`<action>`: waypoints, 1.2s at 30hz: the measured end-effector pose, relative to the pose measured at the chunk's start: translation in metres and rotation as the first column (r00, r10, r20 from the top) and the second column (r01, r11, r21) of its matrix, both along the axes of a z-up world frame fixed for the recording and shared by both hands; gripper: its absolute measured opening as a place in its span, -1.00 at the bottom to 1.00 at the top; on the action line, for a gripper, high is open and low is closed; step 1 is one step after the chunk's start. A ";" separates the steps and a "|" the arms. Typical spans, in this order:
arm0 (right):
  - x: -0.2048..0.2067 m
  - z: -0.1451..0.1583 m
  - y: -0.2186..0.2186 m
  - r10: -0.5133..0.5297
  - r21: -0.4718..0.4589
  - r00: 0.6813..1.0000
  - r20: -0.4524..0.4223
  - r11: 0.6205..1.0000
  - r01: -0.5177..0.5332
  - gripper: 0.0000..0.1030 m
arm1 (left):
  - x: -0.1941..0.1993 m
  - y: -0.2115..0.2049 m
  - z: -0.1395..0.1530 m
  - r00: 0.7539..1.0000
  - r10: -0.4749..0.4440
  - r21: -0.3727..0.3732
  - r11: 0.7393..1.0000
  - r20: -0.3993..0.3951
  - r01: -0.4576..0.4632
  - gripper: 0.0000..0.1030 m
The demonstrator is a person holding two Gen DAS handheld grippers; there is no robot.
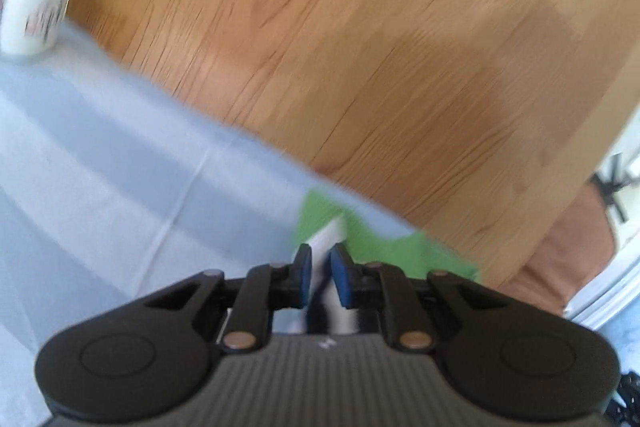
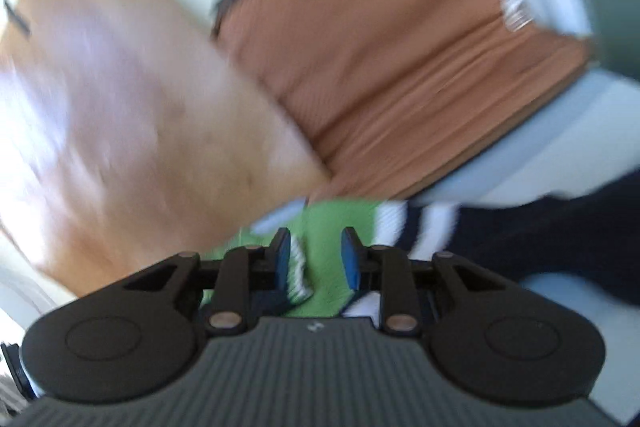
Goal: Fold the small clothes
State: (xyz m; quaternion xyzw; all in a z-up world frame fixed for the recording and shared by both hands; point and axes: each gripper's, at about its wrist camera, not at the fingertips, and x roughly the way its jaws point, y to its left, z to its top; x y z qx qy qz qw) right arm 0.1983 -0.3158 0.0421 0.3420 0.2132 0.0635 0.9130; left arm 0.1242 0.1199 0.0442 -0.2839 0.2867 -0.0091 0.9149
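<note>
The green, white and navy striped garment (image 2: 340, 223) is seen straight ahead of and partly under both grippers, at the near edge of the pale blue tablecloth (image 1: 120, 147); its long axis cannot be told through the blur. The left gripper (image 1: 320, 277) is nearly closed, pinching a white strip of the garment, while the right gripper (image 2: 316, 259) is set partly apart over a green fold, pads not pressing. Wooden floor (image 1: 360, 47) is seen beyond, a white cup (image 1: 32, 15) far left.
</note>
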 end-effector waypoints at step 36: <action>-0.161 0.010 -0.141 -0.636 -0.037 0.772 0.025 0.771 0.636 -0.93 | 0.020 -0.082 -0.036 0.962 -0.257 0.171 0.948 -0.091 0.269 -0.70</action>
